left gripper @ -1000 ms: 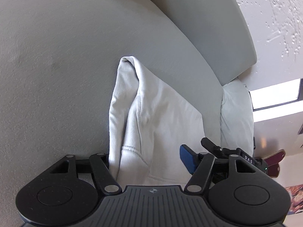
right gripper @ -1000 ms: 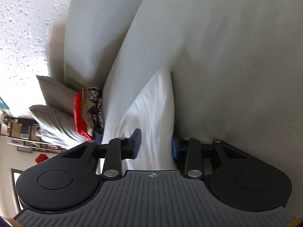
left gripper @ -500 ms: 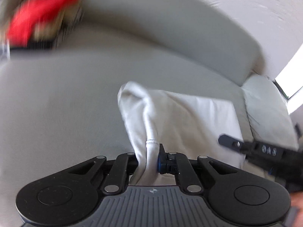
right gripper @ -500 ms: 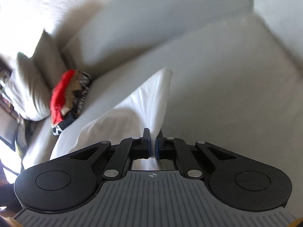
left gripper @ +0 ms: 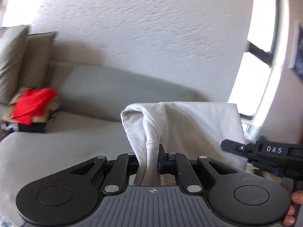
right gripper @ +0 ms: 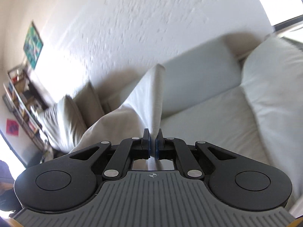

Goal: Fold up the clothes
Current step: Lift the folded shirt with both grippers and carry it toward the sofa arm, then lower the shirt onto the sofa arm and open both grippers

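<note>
A: The left gripper (left gripper: 147, 160) is clamped on a bunched, seamed edge of the white garment (left gripper: 189, 128), cloth squeezed between both fingers and rising toward twelve o'clock.

B: And the right gripper (right gripper: 153, 145) is pinched tight too, a thin fold of that same white garment (right gripper: 151, 98) caught between its blue pads, standing up like a sail toward twelve.

A: From the left wrist view, the right gripper (left gripper: 265, 155) shows at three o'clock (letters "DAS" on its side), just beside the cloth's far edge.

B: The garment is held up off the grey sofa (left gripper: 66, 147), spread between the two grips.

A: At nine o'clock, a pile of clothes with a red piece on top (left gripper: 32, 107) sits on the seat, well apart, against beige cushions (left gripper: 20, 56).

B: The right wrist view has a pale pillow (right gripper: 274, 75) at two o'clock, and a bookshelf (right gripper: 20, 98) at nine, blurred.
</note>
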